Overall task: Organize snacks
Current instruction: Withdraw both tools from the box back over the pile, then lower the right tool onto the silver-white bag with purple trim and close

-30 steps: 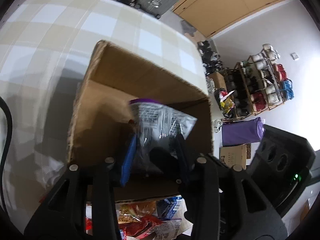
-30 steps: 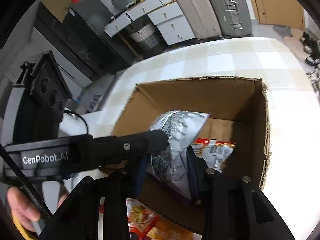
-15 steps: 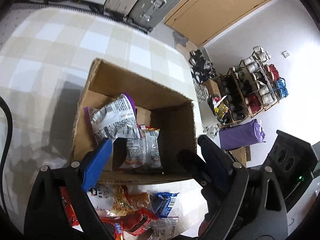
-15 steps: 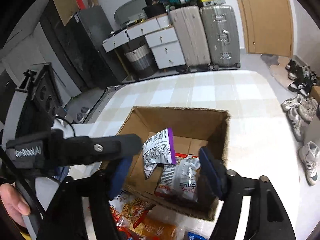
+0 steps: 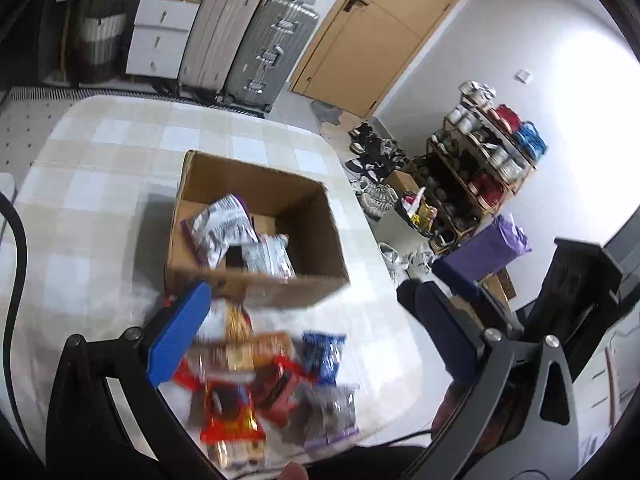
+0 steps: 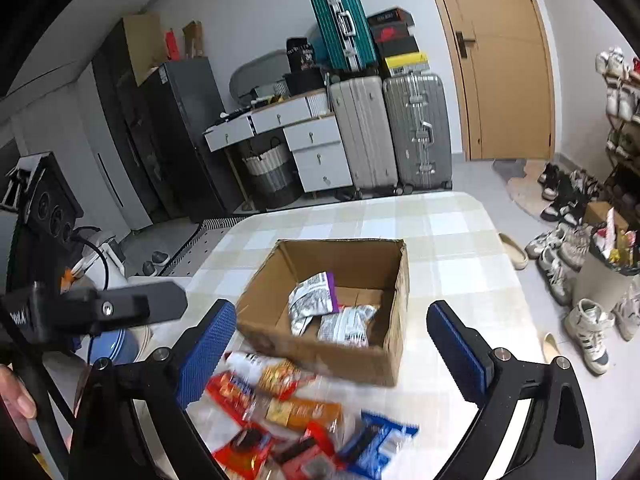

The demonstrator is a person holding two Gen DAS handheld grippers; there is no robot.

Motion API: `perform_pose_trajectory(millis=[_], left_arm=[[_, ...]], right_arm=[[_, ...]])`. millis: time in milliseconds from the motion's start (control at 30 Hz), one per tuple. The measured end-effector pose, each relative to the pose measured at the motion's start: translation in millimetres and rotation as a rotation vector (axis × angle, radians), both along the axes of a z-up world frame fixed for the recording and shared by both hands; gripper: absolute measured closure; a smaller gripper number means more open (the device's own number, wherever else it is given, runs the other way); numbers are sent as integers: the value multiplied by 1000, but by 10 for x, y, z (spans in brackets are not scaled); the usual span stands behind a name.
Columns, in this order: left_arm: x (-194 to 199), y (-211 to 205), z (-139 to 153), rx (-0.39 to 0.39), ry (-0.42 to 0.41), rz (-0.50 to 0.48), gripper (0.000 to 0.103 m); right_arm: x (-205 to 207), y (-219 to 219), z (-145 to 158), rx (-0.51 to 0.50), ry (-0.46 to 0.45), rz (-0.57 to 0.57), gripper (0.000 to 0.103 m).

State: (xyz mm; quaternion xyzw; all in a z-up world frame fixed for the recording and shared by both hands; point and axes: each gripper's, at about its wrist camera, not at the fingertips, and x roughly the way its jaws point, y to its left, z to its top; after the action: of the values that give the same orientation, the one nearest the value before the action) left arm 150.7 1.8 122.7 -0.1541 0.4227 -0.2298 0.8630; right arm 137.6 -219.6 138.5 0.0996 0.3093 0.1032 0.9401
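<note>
Your left gripper (image 5: pixel 316 320) jaws are opening, blue pads wide apart, nothing between them, touching nothing. Your right gripper (image 6: pixel 332 344) is opening too, likewise empty. Both hang above the table (image 6: pixel 460 272). Cardboard box (image 6: pixel 384 360) sits mid-table; silver-purple snack bag (image 6: pixel 314 298) lies inside against a second silver packet (image 6: pixel 346 326). Loose snack packets (image 6: pixel 296 420) lie heaped just beside the box's near wall.

The snack pile (image 6: pixel 304 420) is motion-blurred, its labels unreadable and cut off by the bottom edge.
</note>
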Motion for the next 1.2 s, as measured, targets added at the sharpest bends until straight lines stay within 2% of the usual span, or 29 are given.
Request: perform_pose_trajectory(millis=[167, 333, 400, 500, 600, 767, 900, 1033, 1200], left_arm=[[-646, 46, 47, 23, -33, 6, 1], [-1151, 37, 16, 73, -38, 14, 1], [-1308, 14, -31, 100, -47, 21, 1], [-1498, -2, -176, 144, -53, 42, 1], [-1611, -23, -397, 155, -29, 44, 1], [-1661, -77, -801, 146, 23, 20, 1], [-1550, -141, -1066, 143, 69, 8, 1], [-1435, -207, -1175, 137, 86, -13, 1], [-1329, -273, -1291, 112, 111, -43, 1]], right_arm=[[-698, 33, 152, -5, -68, -23, 5], [-1101, 11, 141, 38, -21, -49, 5], [-1250, 29, 100, 20, 1, -65, 5], [-1478, 65, -1, -14, 15, -81, 5], [-1622, 72, -153, -35, 48, -96, 5], [-1681, -28, -474, -20, 115, -113, 5], [-1644, -146, -757, 14, 176, -109, 5], [-1593, -293, -933, 71, 235, -105, 5], [-1450, -395, -992, 152, 276, -62, 5]])
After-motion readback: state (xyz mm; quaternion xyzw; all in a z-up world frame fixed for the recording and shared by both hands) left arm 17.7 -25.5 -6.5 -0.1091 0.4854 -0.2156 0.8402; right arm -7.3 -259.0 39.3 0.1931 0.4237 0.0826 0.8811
